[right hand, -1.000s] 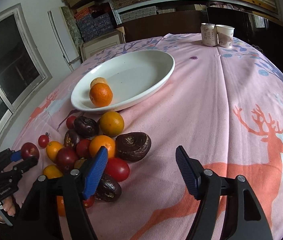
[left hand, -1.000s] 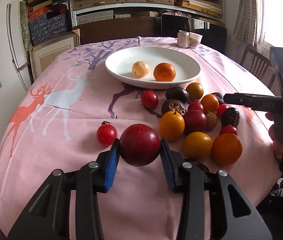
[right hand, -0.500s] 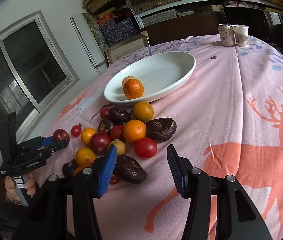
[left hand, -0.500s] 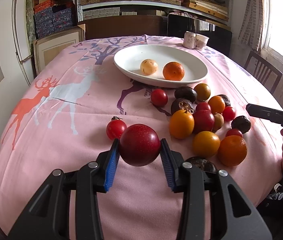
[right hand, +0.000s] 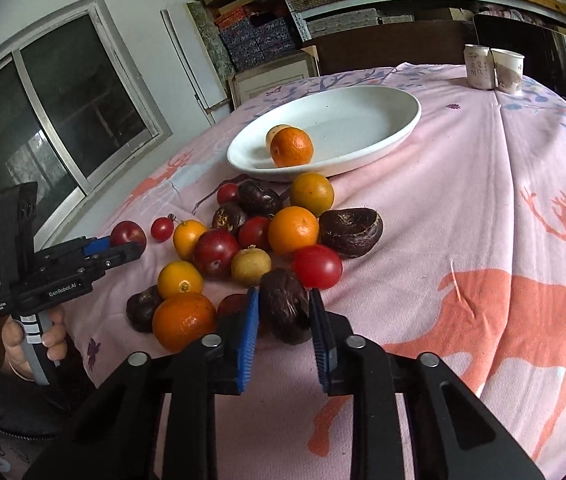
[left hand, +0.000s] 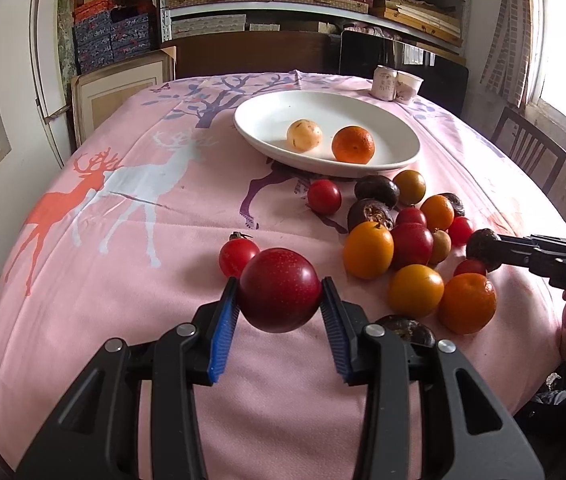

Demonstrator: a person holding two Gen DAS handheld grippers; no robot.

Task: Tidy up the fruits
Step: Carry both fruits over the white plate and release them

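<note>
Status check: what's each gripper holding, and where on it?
Left gripper: red plum, pinched across its middle. Right gripper: dark wrinkled fruit, clamped on its two sides.

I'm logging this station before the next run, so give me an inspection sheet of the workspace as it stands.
Surface: pink deer-print tablecloth, covers the table.
Job's things: white dish holds an orange and a pale fruit; mixed fruit pile beside it.
Clutter: can and paper cup, far edge.
Grippers: left gripper shut on red plum; right gripper shut on dark wrinkled fruit.
Cables: nothing seen.
Surroundings: shelves of boxes, windows, chair.
</note>
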